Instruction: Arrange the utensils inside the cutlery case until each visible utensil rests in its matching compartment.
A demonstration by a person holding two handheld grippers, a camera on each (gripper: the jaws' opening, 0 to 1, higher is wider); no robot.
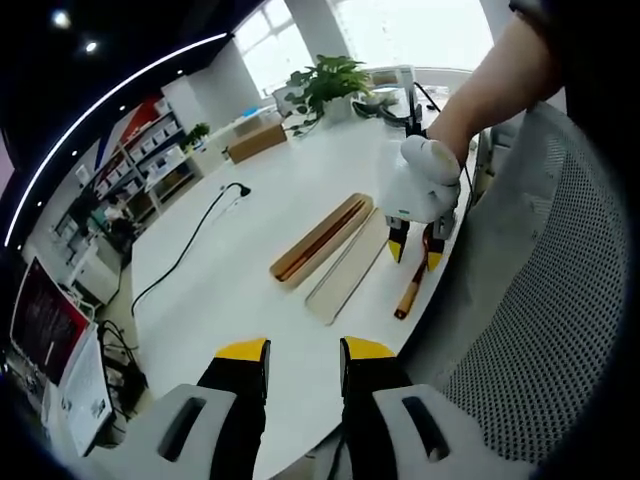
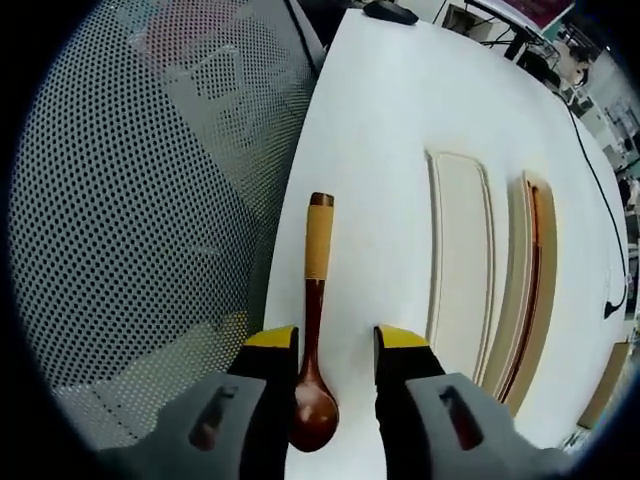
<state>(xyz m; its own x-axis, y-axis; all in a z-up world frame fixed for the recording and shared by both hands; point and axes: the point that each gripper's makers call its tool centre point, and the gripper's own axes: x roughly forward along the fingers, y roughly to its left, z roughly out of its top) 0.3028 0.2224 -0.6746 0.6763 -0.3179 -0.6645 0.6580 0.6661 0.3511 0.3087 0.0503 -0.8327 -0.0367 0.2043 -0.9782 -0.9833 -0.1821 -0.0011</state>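
Observation:
A dark wooden spoon [image 2: 313, 330] with a tan handle end lies on the white table [image 2: 380, 130] near its edge, bowl toward the camera. My right gripper [image 2: 336, 342] is open, its jaws standing either side of the spoon's stem just above the bowl. Beside the spoon lie the pale case lid [image 2: 458, 260] and the wooden cutlery case [image 2: 530, 290]. In the left gripper view the case [image 1: 322, 238], lid [image 1: 348, 268] and spoon [image 1: 410, 292] lie mid-table, with the right gripper [image 1: 415, 252] in a gloved hand over the spoon. My left gripper [image 1: 305, 352] hovers open, nothing between its jaws.
A grey mesh chair [image 2: 140, 200] stands against the table edge next to the spoon, also seen as the chair [image 1: 540, 290] at the right. A black cable [image 1: 190, 240] runs across the table's far side. A potted plant [image 1: 325, 85] and a cardboard box [image 1: 255, 140] sit at the far end.

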